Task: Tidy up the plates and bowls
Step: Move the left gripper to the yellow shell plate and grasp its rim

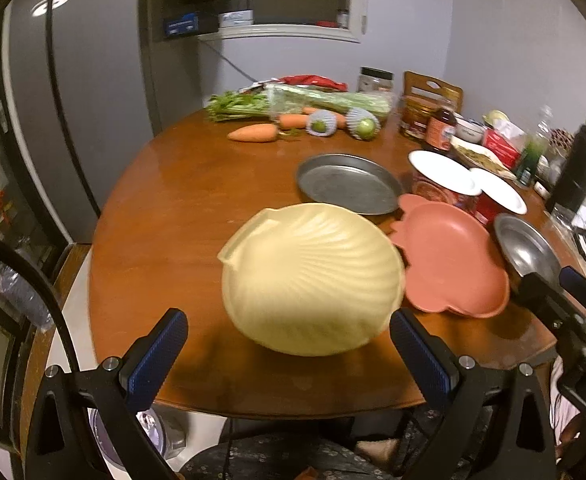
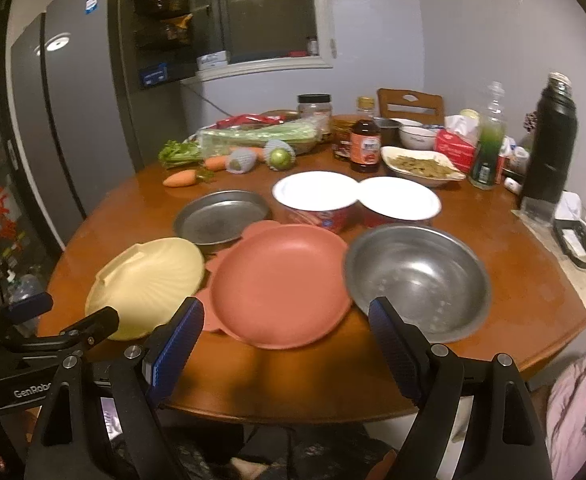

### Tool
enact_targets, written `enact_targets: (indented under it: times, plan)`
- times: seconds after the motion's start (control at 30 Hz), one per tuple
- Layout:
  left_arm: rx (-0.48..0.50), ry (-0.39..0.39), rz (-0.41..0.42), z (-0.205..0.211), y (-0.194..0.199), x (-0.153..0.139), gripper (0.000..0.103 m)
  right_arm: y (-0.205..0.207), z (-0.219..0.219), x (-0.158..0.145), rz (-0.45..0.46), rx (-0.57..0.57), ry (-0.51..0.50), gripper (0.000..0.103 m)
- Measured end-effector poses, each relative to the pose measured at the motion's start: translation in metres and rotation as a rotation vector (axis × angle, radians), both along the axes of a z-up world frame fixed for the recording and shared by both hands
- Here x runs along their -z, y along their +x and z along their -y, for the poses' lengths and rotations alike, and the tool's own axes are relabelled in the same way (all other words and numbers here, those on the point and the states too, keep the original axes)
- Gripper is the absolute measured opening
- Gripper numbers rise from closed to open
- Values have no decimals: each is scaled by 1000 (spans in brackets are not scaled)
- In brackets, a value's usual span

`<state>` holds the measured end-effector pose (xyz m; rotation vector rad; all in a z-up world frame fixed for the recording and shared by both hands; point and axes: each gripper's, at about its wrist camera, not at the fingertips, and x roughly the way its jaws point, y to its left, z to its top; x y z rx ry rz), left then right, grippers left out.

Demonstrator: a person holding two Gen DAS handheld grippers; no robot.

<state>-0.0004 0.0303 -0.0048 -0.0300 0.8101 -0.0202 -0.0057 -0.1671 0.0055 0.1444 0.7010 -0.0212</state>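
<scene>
Left wrist: left gripper (image 1: 289, 344) wide, empty.

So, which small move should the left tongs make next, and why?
Probably ease the open left tongs forward to the near rim of the yellow shell plate. It sits directly ahead between the fingers, ungripped, overlapping the pink plate, so it likely must come off first.

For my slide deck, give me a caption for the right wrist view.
Open right gripper faces a pink plate between a cream shell dish and a steel bowl.
</scene>
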Motion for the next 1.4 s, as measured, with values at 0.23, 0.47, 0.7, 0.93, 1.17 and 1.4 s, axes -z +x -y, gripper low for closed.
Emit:
enact_targets:
  times: [0.23, 0.47, 0.7, 0.93, 1.17, 1.4]
  plan:
    - [-59, -30, -22, -35, 4, 7, 102, 21, -35, -9, 7, -137, -2, 85]
    - [-66, -58, -92, -47, 15, 26, 102, 67, -66, -1, -77, -297, -2, 85]
    - [-59, -73, -140, -49, 27, 40, 101, 110, -81, 13, -142, -366, -75, 85]
    - [-38, -104, -156, -48, 34, 45, 100, 137, -94, 28, -193, -417, -126, 82]
    - [-31, -129, -172, -43, 40, 48, 89, 152, -99, 39, -220, -446, -141, 57]
    - [-19, -135, -163, -42, 43, 46, 61, 159, -100, 49, -249, -481, -152, 41]
